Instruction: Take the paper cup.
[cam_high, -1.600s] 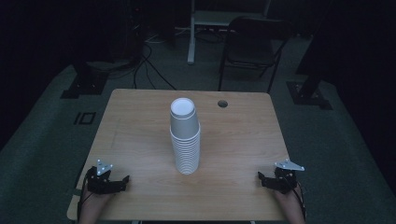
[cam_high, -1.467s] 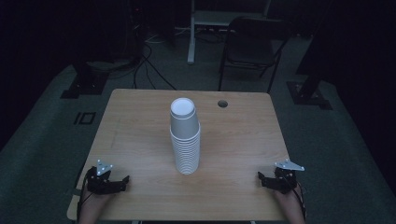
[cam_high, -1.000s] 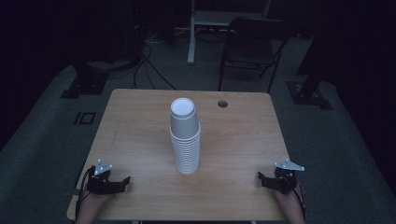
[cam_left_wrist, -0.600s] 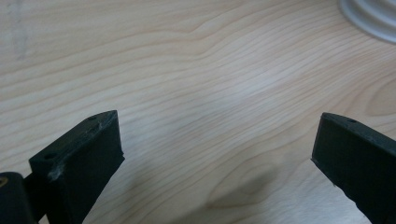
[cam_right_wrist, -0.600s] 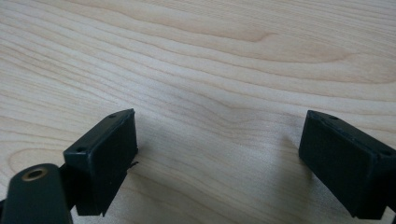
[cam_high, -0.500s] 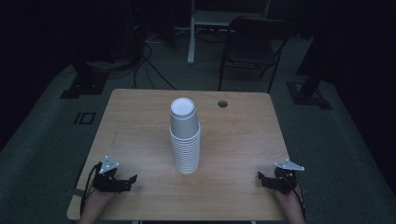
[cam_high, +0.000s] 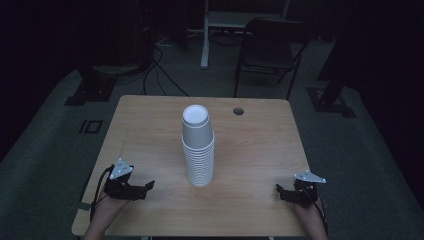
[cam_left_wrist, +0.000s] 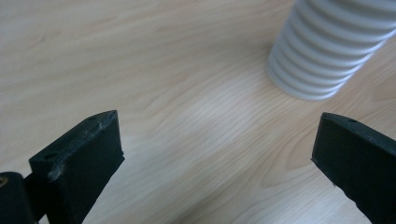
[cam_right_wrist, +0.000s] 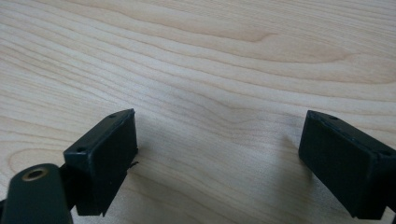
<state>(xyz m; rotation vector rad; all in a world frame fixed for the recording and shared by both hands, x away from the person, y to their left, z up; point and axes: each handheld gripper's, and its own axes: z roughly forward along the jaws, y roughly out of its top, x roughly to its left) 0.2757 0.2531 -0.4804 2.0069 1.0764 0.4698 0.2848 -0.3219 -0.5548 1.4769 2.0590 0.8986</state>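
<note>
A tall stack of white paper cups (cam_high: 198, 148) stands upside down near the middle of the wooden table (cam_high: 250, 150). Its ribbed base (cam_left_wrist: 322, 56) appears at the top right of the left gripper view. My left gripper (cam_high: 146, 188) is at the table's front left, open, its jaws pointing right toward the stack with bare wood between them (cam_left_wrist: 217, 154). At the front right corner my right gripper (cam_high: 280, 191) is open too, low over bare wood (cam_right_wrist: 219, 149), holding nothing.
A round cable hole (cam_high: 238, 110) sits in the far right part of the tabletop. Beyond the table stand a black folding chair (cam_high: 270, 50) and a desk leg (cam_high: 204, 35) on a dark floor with cables.
My left gripper has shifted right and a little forward, toward the cup stack. The right gripper and the cups have stayed still.
</note>
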